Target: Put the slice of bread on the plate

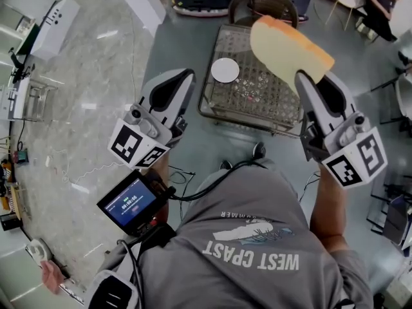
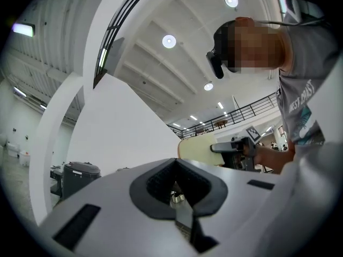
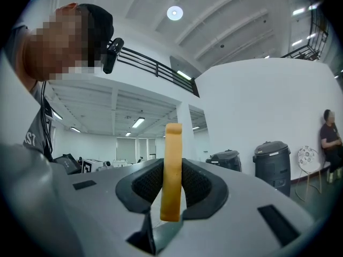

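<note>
The right gripper (image 1: pixel 304 77) is clamped on a pale slice of bread with an orange-brown crust (image 1: pixel 288 42). In the right gripper view the slice stands on edge between the two dark ribbed pads, which press on it from either side, and its lower end hangs just below them. From the head view the slice juts out past the jaw tips, its broad face turned up towards the camera and its crust along the far right side.

It hangs in the air over the far right part of a rectangular wire-mesh basket (image 1: pixel 212 111), which stands on the grey floor. A small round white plate (image 1: pixel 225 69) lies on the mesh near the basket's left side. It is to the left of the bread and apart from it, with nothing on it.

The left gripper (image 1: pixel 185 79) is held beside the basket's left edge. Its own view shows the jaws drawn together with nothing between the pads, and the bread and the other gripper appear beyond them, off to the right.

Each gripper carries a white cube with black square markers; the left one (image 1: pixel 135 144) and the right one (image 1: pixel 356 160) sit close to the person's hands. Below the left gripper a small lit screen (image 1: pixel 131 202) trails black cables across the person's grey T-shirt (image 1: pixel 257 237). Another person (image 1: pixel 381 4) sits in the far right corner.
</note>
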`<state>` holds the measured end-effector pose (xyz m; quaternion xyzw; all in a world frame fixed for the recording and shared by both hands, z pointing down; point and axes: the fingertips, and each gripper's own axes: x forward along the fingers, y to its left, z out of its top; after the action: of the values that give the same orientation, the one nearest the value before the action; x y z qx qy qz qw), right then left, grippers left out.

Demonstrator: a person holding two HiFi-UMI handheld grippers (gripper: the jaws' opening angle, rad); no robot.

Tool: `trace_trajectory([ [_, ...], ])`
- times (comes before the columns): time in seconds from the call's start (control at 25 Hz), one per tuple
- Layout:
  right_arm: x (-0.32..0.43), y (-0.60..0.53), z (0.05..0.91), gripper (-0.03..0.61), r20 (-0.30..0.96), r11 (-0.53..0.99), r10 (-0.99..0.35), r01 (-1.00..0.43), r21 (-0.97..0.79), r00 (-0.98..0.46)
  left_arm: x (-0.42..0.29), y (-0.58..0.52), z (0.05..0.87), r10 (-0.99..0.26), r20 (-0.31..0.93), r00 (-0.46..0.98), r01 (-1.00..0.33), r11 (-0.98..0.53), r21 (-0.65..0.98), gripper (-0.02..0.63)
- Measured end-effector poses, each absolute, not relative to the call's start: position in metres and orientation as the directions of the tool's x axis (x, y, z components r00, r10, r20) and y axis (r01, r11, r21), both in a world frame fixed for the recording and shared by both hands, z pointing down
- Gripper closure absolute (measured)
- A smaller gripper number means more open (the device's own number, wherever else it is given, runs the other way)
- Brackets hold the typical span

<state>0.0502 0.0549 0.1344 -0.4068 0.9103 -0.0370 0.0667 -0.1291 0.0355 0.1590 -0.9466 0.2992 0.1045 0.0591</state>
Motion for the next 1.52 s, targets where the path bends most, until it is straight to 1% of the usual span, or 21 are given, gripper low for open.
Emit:
trace_trajectory([
  [0.56, 0.045, 0.029, 0.132, 0.489, -0.079, 0.703, -0.710, -0.698, -0.134, -0.700, -0.129, 0.019, 0.158, -0.592, -0.220, 0.776, -0.612, -0.790, -0.031, 0.607],
  [0.64, 0.057, 0.013, 0.132, 0.489, -0.077, 0.712, -0.701, -0.689, -0.137, -0.709, -0.116, 0.003, 0.160, -0.601, -0.214, 0.770, -0.620, -0.784, -0.027, 0.607],
  [0.8, 0.106, -0.033, 0.131, 0.489, -0.068, 0.731, -0.679, -0.667, -0.140, -0.731, -0.065, -0.039, 0.159, -0.620, -0.212, 0.756, -0.638, -0.769, -0.026, 0.607],
  [0.88, 0.116, -0.041, 0.129, 0.489, -0.063, 0.732, -0.679, -0.667, -0.135, -0.732, -0.055, -0.042, 0.155, -0.623, -0.221, 0.750, -0.642, -0.766, -0.021, 0.607],
  [1.0, 0.112, -0.041, 0.129, 0.489, -0.068, 0.717, -0.694, -0.681, -0.149, -0.717, -0.057, -0.039, 0.158, -0.603, -0.210, 0.769, -0.618, -0.786, -0.004, 0.607],
  [1.2, 0.117, -0.071, 0.151, 0.489, -0.082, 0.704, -0.708, -0.691, -0.164, -0.702, -0.052, -0.079, 0.176, -0.590, -0.191, 0.785, -0.604, -0.796, -0.023, 0.607],
  [1.52, 0.085, -0.123, 0.148, 0.489, -0.083, 0.664, -0.745, -0.726, -0.180, -0.661, -0.082, -0.144, 0.172, -0.544, -0.172, 0.821, -0.554, -0.832, -0.016, 0.607],
])
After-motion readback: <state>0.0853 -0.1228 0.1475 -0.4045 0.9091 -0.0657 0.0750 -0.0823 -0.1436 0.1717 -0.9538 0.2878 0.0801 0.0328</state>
